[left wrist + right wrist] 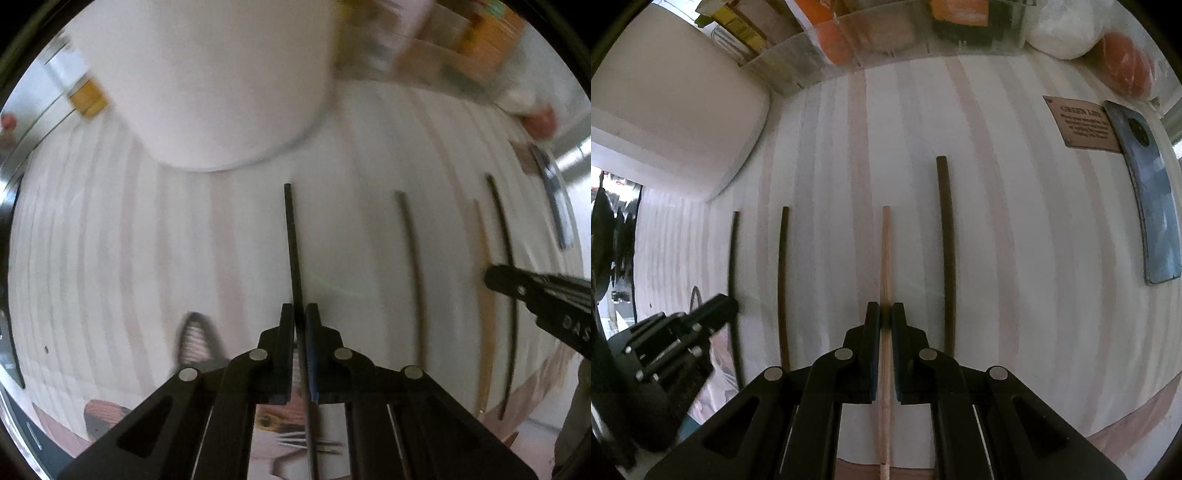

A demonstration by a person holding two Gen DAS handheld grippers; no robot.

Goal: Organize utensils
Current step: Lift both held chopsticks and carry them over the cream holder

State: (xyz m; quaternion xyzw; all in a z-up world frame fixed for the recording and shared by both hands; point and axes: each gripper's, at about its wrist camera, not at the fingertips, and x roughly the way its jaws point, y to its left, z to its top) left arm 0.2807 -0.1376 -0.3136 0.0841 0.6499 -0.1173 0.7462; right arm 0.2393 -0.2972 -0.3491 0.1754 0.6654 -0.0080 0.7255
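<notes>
Black tongs (885, 314) over pale striped tabletop (1034, 240), chopsticks (946, 251) alongside

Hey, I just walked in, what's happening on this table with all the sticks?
A person is sorting chopsticks on a striped tablecloth with a pair of tongs in each hand. The left tongs are shut on a black chopstick; the right tongs are shut on a light wooden chopstick. Two more dark chopsticks lie alongside, roughly parallel. A white box sits at the far left, a phone at the right.
</notes>
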